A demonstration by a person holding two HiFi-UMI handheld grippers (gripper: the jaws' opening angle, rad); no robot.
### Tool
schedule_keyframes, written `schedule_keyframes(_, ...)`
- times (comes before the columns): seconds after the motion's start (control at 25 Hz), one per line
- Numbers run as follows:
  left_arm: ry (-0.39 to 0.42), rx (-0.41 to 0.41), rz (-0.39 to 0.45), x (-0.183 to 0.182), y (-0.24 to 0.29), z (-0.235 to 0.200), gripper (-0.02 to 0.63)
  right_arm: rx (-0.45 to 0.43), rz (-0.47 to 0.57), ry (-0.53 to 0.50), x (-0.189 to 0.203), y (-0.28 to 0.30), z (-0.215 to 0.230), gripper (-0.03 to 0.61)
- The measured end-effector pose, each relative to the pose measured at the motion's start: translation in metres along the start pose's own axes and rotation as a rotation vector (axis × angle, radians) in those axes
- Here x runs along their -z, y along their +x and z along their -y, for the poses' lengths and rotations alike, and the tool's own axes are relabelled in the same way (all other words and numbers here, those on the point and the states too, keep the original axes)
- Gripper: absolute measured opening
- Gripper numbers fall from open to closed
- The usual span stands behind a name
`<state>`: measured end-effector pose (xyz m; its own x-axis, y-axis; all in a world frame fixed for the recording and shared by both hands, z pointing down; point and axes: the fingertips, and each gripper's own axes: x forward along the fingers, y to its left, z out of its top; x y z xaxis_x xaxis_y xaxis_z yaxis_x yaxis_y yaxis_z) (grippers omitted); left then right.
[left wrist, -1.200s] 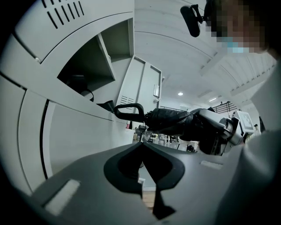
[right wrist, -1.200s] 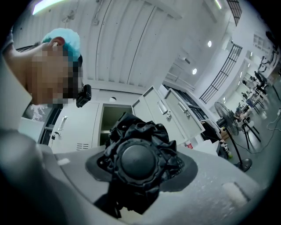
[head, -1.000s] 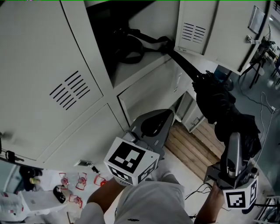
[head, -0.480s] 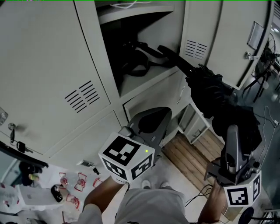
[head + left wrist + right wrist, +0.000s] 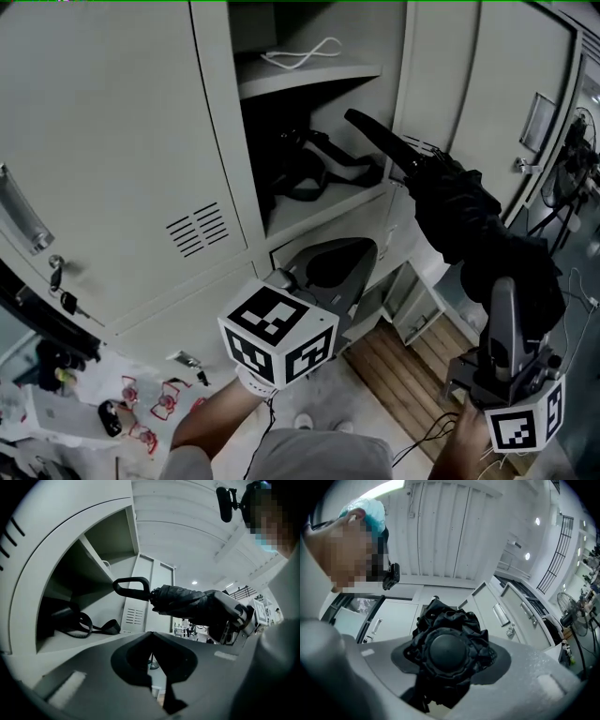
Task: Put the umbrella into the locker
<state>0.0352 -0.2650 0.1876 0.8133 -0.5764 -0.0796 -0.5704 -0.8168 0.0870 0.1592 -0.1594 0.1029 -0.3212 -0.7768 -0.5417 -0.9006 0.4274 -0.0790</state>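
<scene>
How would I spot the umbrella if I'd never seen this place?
Find the open locker in the row of grey lockers. In front of its opening, the right gripper holds the umbrella in the air. It's long, black and folded, with a hooked handle, unlike the floppy black strap lying on the shelf.

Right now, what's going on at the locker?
A person works two handheld grippers. The right gripper is clamped on the tip end of a folded black umbrella, its hooked handle at the mouth of the open locker compartment, not yet set down inside. The left gripper is shut and empty, below that compartment. A black strap lies inside.
</scene>
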Motion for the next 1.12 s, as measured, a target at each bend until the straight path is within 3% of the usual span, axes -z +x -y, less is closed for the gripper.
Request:
schedule_keyframes(0.68,0.056,-0.024,0.014,-0.041,0.013,0.005,0.015,-0.135,0.075,-0.019,-0.049,0.047,-0.004,0.252)
schedule_keyframes(1.12,0.098,-0.087,0.017,-0.054,0.005,-0.007,0.015,-0.253,0.081,0.03,-0.046,0.091,-0.026,0.252)
